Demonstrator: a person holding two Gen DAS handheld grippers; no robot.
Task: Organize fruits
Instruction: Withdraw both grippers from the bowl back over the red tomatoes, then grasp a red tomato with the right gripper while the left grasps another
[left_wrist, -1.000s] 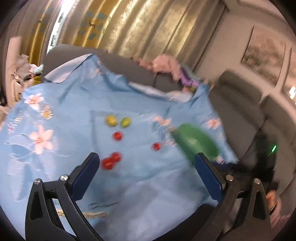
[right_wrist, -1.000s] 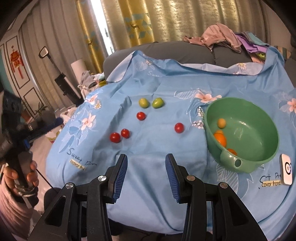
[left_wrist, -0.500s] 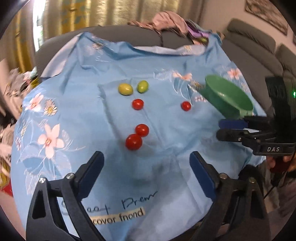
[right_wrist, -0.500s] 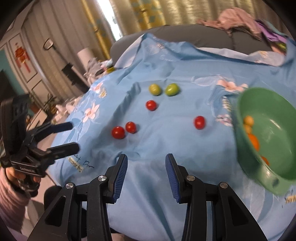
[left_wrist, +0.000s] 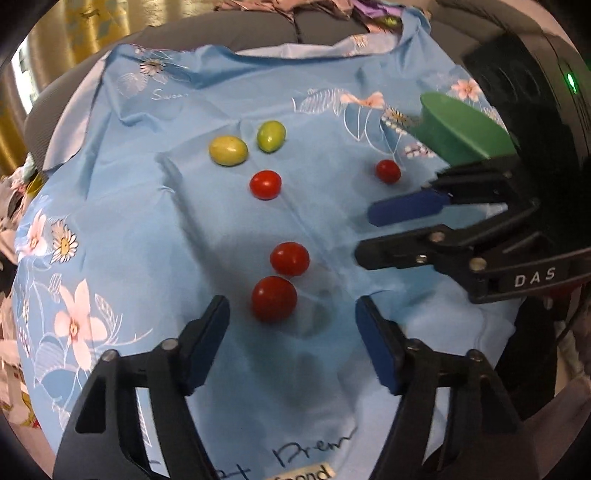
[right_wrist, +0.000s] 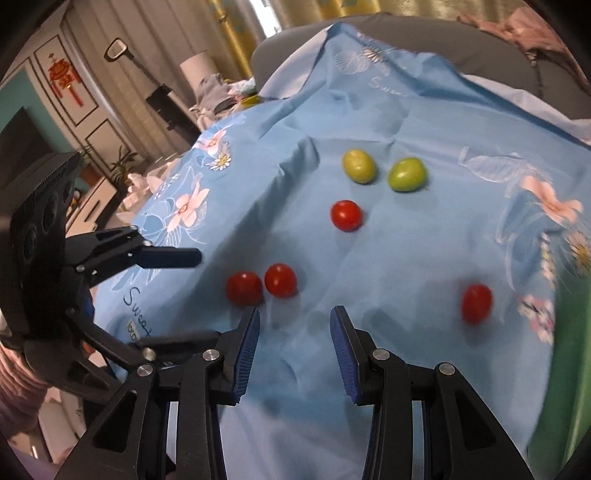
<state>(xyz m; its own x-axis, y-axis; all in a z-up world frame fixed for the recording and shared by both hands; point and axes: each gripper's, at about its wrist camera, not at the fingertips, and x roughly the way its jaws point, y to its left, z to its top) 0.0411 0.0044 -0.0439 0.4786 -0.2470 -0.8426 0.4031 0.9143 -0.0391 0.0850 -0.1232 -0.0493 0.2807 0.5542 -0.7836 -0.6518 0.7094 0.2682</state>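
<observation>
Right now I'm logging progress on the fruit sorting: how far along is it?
Early, as far as these views show. Six fruits lie loose on the blue cloth: four red tomatoes and two yellow-green fruits. The green bowl shows only its outside, so its contents cannot be told. Nothing is held: the left gripper is closing with its jaws empty near the nearest tomato, and the right gripper is open and empty.

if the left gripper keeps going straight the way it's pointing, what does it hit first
Most likely the nearest red tomato, just ahead between the closing jaws of the left gripper; nothing is between them yet. Depth is unclear, so it may meet the blue cloth first.
</observation>
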